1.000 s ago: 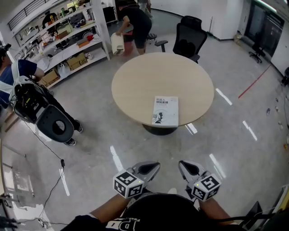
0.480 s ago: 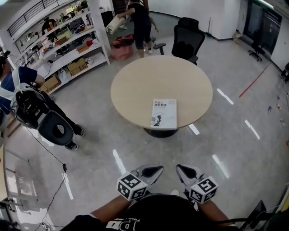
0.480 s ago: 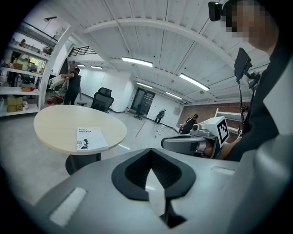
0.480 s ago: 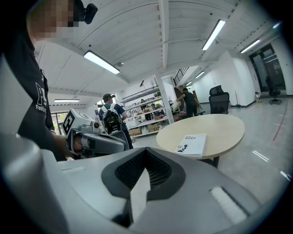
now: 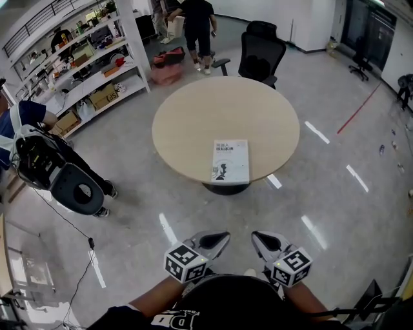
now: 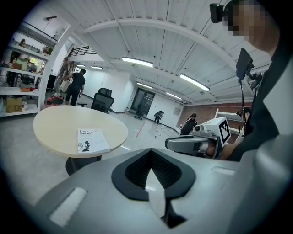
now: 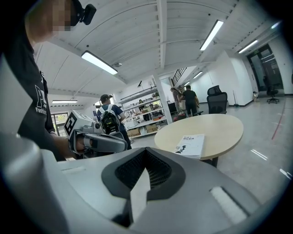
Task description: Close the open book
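Gripping nothing: left gripper, right gripper jaws fully closed together.

The person in black left the shelving — stooped beside it before, then upright farther back — uncovering a pink bag. The head view drifted; the book sat slightly further left.

Right gripper with jaws pressed tight together. Ahead, slightly right of the jaws, closed book lying cover-up by the nearest edge of the round table. Left of the jaws, left gripper held level.
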The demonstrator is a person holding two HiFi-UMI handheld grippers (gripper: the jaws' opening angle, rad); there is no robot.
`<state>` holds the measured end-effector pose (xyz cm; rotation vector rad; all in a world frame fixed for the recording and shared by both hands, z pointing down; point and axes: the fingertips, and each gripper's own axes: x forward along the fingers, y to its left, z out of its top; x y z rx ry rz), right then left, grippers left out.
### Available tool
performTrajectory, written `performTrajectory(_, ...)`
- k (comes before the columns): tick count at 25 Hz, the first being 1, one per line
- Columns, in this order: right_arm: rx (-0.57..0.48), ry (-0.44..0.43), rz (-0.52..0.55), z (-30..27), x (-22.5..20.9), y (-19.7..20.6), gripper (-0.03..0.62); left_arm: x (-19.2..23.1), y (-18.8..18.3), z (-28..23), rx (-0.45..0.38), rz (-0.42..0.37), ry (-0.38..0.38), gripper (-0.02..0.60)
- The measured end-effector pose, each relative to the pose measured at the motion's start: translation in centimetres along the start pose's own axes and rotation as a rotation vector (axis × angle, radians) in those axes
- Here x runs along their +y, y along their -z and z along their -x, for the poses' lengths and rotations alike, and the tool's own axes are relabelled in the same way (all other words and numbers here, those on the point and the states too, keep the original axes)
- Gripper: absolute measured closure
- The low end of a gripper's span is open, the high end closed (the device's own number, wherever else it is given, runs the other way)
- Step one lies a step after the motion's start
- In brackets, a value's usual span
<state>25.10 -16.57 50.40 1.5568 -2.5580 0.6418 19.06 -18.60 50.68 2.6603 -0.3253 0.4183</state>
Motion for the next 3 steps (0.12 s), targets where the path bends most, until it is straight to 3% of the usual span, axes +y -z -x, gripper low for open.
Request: performTrajectory(3,0.003,-0.010,-0.008,-0.05,0.32,-0.10,0.588,-0.08,-0.28,-0.03,0.000,-0.002,0.004,0.575)
